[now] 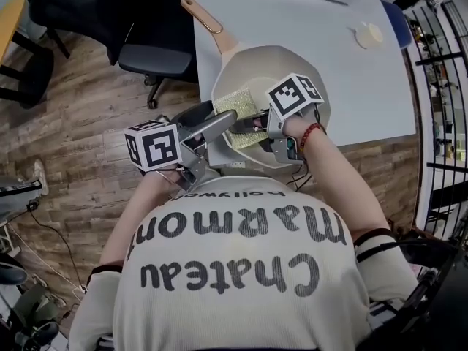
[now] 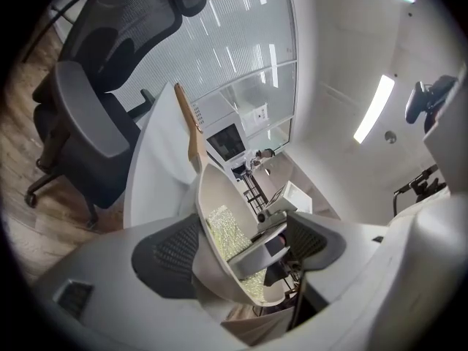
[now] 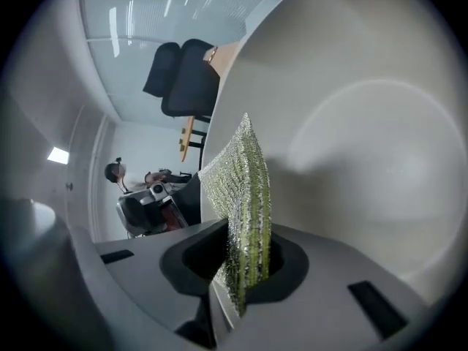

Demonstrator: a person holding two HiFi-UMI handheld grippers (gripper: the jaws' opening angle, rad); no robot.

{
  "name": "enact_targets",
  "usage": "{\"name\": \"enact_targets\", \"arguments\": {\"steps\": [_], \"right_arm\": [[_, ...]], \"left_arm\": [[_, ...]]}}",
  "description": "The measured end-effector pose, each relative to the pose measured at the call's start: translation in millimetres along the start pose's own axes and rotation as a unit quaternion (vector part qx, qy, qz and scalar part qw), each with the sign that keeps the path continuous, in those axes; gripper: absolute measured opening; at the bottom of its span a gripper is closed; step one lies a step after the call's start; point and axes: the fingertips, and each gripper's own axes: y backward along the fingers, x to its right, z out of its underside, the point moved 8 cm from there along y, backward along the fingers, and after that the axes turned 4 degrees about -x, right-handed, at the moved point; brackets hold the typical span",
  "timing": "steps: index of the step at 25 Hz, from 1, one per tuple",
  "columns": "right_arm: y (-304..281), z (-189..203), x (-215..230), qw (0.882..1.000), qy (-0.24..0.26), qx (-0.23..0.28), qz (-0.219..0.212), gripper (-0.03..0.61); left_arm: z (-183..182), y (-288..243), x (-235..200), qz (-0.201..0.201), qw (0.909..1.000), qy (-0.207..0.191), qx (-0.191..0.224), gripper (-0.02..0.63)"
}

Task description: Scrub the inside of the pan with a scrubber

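Pan: cream round frying pan (image 1: 272,66), its tan wooden handle pointing to 11 o'clock, at the near edge of the pale grey table (image 1: 307,20).
Left gripper (image 1: 221,125): reaches in from 8 o'clock, with its jaws clamped on the pan's rim and the wall pinched between the dark pads (image 2: 174,254).
Right gripper (image 1: 256,125): held over the pan with its jaws pointing to 9 o'clock, clenched on the yellow-green mesh scrubber (image 1: 241,108).
Scrubber: inside the pan at its 8 o'clock side, by the inner wall.
Right arm: the forearm rises from 5 o'clock, and the wrist with a red bead bracelet (image 1: 311,131) is over the near rim.
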Motion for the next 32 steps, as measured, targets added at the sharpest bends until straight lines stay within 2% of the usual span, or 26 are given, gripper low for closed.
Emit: {"name": "enact_targets", "arguments": {"steps": [2,5,8,15,25,29,32], "right_arm": [[-1,2,5,1.000,0.001,-0.010,0.029,0.058],[3,6,16,0.994,0.018,-0.041,0.101,0.058],[7,11,22,0.987,0.032,-0.070,0.138,0.057],[10,23,43,0.957,0.078,-0.138,0.245,0.058],[40,35,58,0.924,0.101,-0.166,0.331,0.058],[53,36,59,0.901,0.121,-0.187,0.372,0.058],[64,34,58,0.871,0.146,-0.212,0.418,0.058]], "left_arm": [[0,0,1,-0.003,0.9999,0.008,0.008,0.367],[-1,-1,0,-0.006,0.9997,0.015,0.016,0.368],[-2,-1,1,-0.005,0.9994,0.024,0.024,0.368],[0,-1,-3,-0.008,0.9986,0.034,0.039,0.373],[-2,-1,-3,-0.006,0.9989,0.030,0.036,0.373],[-2,-1,-1,-0.005,0.9989,0.032,0.035,0.373],[-2,-1,0,-0.004,0.9989,0.033,0.033,0.373]]}}
